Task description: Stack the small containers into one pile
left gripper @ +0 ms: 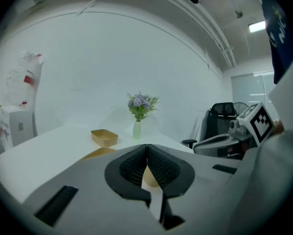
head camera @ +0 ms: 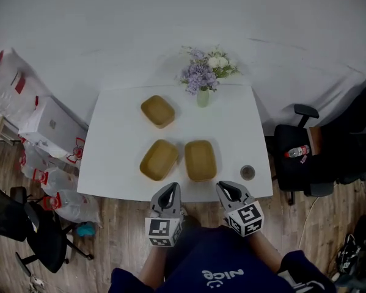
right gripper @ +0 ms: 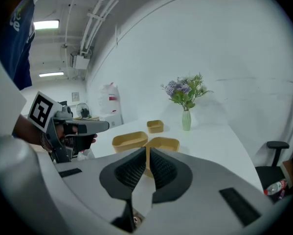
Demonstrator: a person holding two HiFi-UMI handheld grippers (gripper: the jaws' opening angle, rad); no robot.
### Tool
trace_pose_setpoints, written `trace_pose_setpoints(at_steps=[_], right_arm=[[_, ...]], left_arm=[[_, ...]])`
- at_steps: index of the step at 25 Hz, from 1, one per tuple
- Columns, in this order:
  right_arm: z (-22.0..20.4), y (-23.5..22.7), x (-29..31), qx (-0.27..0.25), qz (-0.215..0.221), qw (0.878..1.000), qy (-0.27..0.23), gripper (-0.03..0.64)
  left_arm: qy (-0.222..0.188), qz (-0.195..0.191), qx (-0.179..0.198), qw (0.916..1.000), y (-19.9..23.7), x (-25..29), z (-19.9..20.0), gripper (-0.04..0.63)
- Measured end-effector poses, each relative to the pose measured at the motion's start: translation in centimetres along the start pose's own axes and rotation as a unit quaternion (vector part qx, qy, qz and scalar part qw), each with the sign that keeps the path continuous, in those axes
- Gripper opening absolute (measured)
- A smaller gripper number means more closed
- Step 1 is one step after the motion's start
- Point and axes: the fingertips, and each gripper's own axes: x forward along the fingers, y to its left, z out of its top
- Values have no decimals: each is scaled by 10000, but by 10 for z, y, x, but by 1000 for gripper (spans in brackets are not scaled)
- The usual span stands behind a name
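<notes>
Head view, with both gripper views; 3 small tan containers lie open side up on the white table (head camera: 112,139), none stacked yet; the far container (head camera: 157,111) sits alone toward the back, near the vase (head camera: 203,97) of flowers; the near-left container (head camera: 159,159) and the near-right container (head camera: 200,160) lie just beside each other close to the front edge, apart or barely touching; a small round object (head camera: 247,173) stands to their right, near the table's edge

The left gripper (head camera: 168,188) and the right gripper (head camera: 230,188) hover at the front edge, each aimed across the table; in both gripper views the jaws stand closed pad to pad with nothing clamped; the tan seen past the left jaws is a container lying beyond them, not one held

Handling, as a judgement: the containers look like thin-walled pulp or paper trays, light and somewhat flexible, with tapered sides that should nest; the best hold is likely a long side wall at the rim, 1 jaw inside and 1 outside, pinched gently so the wall does not buckle; so light a tray may slide on the smooth top if nudged, and both grippers must open before any grasp
</notes>
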Motion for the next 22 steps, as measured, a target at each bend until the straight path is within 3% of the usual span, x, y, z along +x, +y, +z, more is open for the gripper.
trace_pose_setpoints(at_steps=[2,7,15,22], right_arm=[[8,-1,14,114,-114,9998,-94,55],[13,-7,44,220,-513,9984,-41,55],[28,-29,74,399,-1054,9936,-10,55],[26,-45,99,608,-999,9928,258,58]], left_arm=[[-1,-149,126,9998,17,11,4,20],[-58,-332,-73,9994,52,32,20,20],[-3,-491,-49,9988,89,48,29,19],[208,-315,-167,9991,105,54,22,20]])
